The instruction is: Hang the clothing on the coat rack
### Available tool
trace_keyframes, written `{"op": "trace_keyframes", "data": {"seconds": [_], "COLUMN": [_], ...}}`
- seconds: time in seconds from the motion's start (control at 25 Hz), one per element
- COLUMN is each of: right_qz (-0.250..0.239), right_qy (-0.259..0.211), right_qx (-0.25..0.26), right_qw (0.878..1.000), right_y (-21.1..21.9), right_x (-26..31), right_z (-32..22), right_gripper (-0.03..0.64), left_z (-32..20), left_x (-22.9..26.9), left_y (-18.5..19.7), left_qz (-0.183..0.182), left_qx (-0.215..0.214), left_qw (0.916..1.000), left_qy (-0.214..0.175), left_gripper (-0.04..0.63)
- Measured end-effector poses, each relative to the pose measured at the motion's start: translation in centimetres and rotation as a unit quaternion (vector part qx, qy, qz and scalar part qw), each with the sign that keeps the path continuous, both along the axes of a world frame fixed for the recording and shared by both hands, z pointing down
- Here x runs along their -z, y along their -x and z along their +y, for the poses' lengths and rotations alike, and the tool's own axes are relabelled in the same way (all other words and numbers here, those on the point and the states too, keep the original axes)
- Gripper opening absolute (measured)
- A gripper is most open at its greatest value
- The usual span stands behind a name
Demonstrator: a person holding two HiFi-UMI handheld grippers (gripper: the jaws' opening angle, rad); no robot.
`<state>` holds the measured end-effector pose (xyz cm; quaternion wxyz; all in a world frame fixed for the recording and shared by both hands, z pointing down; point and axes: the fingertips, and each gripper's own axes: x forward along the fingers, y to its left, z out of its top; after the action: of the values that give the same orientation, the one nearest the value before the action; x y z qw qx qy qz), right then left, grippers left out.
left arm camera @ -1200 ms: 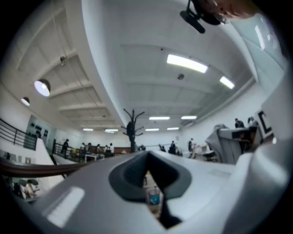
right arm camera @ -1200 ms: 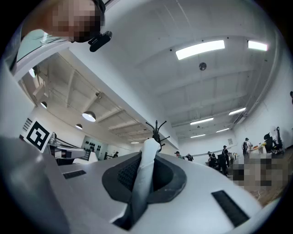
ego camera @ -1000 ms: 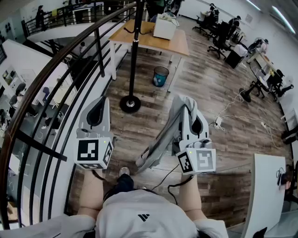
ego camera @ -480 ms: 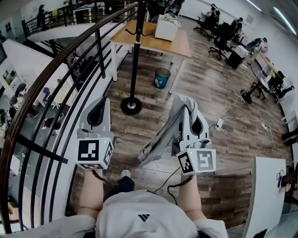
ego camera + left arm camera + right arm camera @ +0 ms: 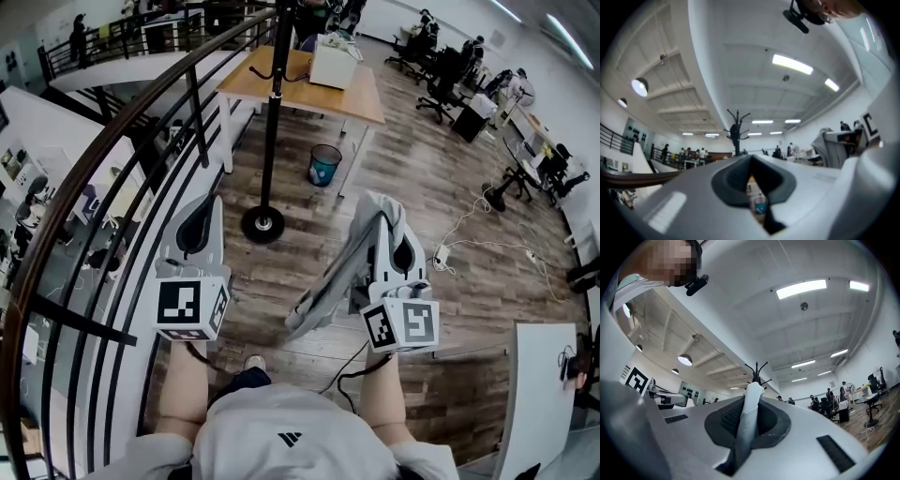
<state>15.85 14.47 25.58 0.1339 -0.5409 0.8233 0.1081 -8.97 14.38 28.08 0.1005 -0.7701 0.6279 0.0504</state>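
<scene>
The black coat rack (image 5: 273, 112) stands on a round base (image 5: 262, 225) on the wooden floor, ahead of both grippers. My right gripper (image 5: 382, 217) is shut on a grey garment (image 5: 333, 281), which drapes over its jaws and hangs down to the left. In the right gripper view the cloth (image 5: 749, 413) runs up between the pads, and the coat rack's hooks (image 5: 757, 370) show just beyond it. My left gripper (image 5: 200, 208) is held up beside the railing with its jaws together and nothing in them. In the left gripper view the coat rack (image 5: 736, 133) stands far ahead of it.
A curved black railing (image 5: 112, 150) runs along the left over a drop to a lower floor. Behind the rack are a wooden table (image 5: 361, 94) with a white box (image 5: 333, 61) and a blue bin (image 5: 324, 161). Cables (image 5: 469, 234), office chairs (image 5: 450, 75) and a white desk (image 5: 534, 394) are at the right.
The rack, table and bin have slid slightly lower in the head view. Both grippers keep nearly the same pose, and the right one still holds the garment.
</scene>
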Motion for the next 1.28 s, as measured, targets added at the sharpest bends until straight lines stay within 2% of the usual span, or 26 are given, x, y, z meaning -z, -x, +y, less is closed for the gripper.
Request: {"op": "trace_keyframes", "data": {"seconds": [0.68, 1.0, 1.28], "right_qz": [-0.017, -0.018, -0.017], "right_qy": [0.008, 0.015, 0.015], "right_qx": [-0.037, -0.044, -0.035], "right_qw": [0.999, 0.999, 0.999], "right_y": [3.3, 3.0, 2.3], "right_x": [-1.1, -1.4, -2.5], "right_z": [-7.3, -9.5, -14.3], "right_gripper": [0.005, 0.005, 0.005], "left_z": [-8.7, -11.4, -15.8], "left_x": [-0.3, -0.5, -1.5], "left_y": [3.3, 3.4, 2.4], "left_qz": [-0.001, 0.012, 0.018], "left_qx": [-0.050, -0.054, -0.047], "left_qw": [0.9987, 0.9985, 0.9987], "left_qy": [-0.007, -0.007, -0.009], "left_gripper": [0.008, 0.008, 0.008]}}
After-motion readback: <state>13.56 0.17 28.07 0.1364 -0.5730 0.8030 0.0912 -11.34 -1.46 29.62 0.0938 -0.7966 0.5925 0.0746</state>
